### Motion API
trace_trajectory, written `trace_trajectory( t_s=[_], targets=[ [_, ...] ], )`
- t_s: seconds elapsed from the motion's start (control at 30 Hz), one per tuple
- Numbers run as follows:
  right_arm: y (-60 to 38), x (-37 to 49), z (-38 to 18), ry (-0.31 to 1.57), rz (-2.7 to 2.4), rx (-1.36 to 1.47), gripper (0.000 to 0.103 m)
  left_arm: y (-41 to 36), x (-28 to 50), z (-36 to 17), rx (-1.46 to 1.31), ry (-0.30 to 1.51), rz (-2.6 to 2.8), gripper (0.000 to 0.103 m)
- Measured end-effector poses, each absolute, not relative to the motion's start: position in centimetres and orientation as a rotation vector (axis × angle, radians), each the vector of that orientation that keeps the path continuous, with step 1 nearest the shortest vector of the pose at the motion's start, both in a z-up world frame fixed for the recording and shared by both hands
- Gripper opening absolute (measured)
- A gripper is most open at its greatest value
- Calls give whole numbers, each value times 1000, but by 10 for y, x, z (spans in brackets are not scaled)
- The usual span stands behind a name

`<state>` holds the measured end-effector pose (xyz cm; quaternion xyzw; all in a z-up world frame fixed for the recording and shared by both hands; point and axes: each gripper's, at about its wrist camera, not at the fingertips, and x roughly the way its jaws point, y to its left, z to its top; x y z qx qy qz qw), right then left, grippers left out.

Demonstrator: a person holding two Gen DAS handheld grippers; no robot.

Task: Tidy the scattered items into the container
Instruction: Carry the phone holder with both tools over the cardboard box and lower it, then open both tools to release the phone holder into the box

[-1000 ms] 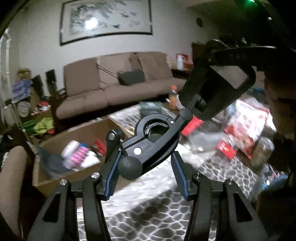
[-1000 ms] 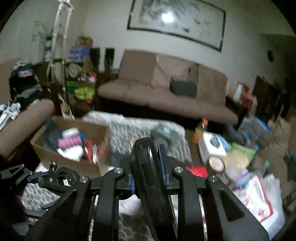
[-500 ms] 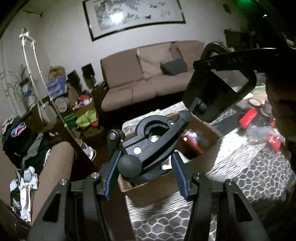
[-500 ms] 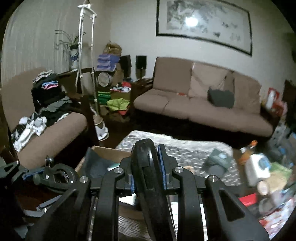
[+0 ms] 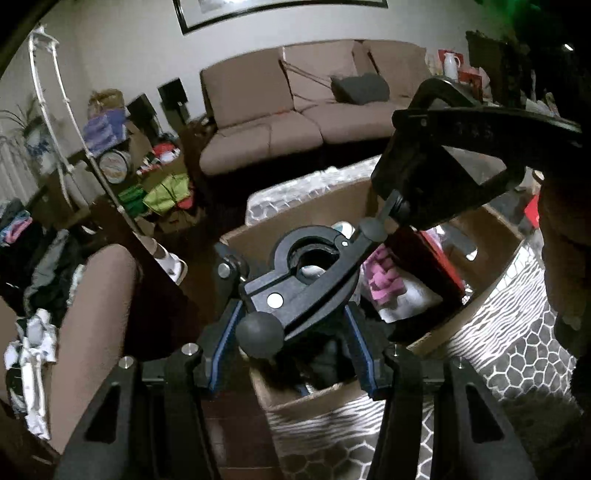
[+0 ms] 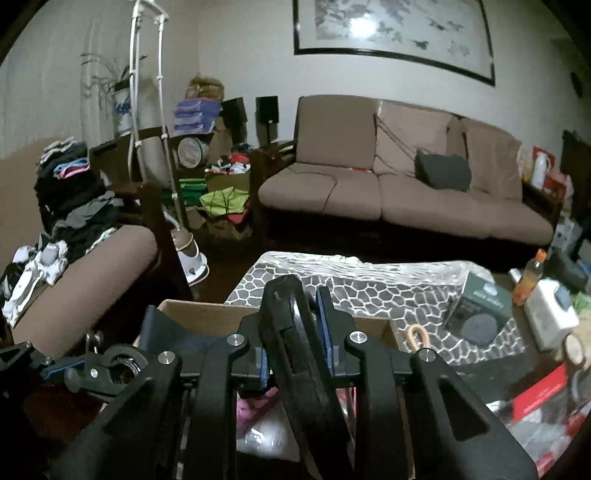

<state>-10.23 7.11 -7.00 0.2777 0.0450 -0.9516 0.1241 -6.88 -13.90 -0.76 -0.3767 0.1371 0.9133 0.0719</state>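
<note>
Two handheld grippers carry one black clamp mount together above an open cardboard box [image 5: 491,291] that sits on a table covered with a grey and white honeycomb-pattern cloth [image 5: 517,354].

In the left wrist view, the left gripper [image 5: 291,343] has its blue-padded fingers [image 5: 360,350] narrowed onto the near end of the clamp mount [image 5: 306,280], a black jaw-style clamp with a round opening, a silver rivet and a ball knob at its near end. A short jointed arm rises from the clamp's far right end to a flat black plate with a handle-like frame [image 5: 443,155], which reaches to the right edge of the view. The clamp hangs directly over the box, which holds a pink cloth [image 5: 384,280], a white item, a red item and dark things at its near end.

In the right wrist view, the right gripper [image 6: 295,332] is closed narrowly on the plate's thin black edge [image 6: 291,332], which stands upright between its pads. The clamp end [image 6: 118,365] shows low on the left, gripped by the left gripper's blue pad. The box [image 6: 207,314] lies just below and beyond the fingers.

On the cloth to the right lie a dark green carton [image 6: 480,306], an orange bottle [image 6: 532,273] and a white container [image 6: 550,314]. A brown sofa [image 6: 399,184] with a dark cushion stands at the far wall under a framed picture [image 6: 395,29]
</note>
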Motion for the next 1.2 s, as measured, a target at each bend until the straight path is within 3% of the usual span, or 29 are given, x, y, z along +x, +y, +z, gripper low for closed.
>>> trace_trajectory(
  t_s=[0.33,0.43,0.57,0.67,0.7,0.83,0.93,1.07,1.2],
  targets=[
    [69,-84,-120,304,-2765,924,24,-139,-80,-34,-1206,411,2681,59],
    [60,-80,-133,400,-2754,954,27,-145,-96,-30,-1290,322,2634,58],
    [59,-82,-128,376,-2654,1023,36,-145,-113,-26,-1358,345,2612,59],
    [72,-78,-115,331,-2593,1039,57,-143,-114,-17,-1378,395,2656,60],
    [81,-74,-107,308,-2578,1022,59,-145,-109,-8,-1370,382,2685,61],
    [136,-58,-64,73,-2499,978,69,-159,-83,32,-1253,263,2784,83],
    [190,-41,-30,-10,-2560,907,76,-167,-61,55,-1177,185,2851,86],
    [237,-23,-6,12,-2662,854,81,-158,-29,77,-1040,70,2911,102],
    [275,-3,-2,38,-2734,861,83,-129,-7,86,-904,-3,2944,103]
  ],
)
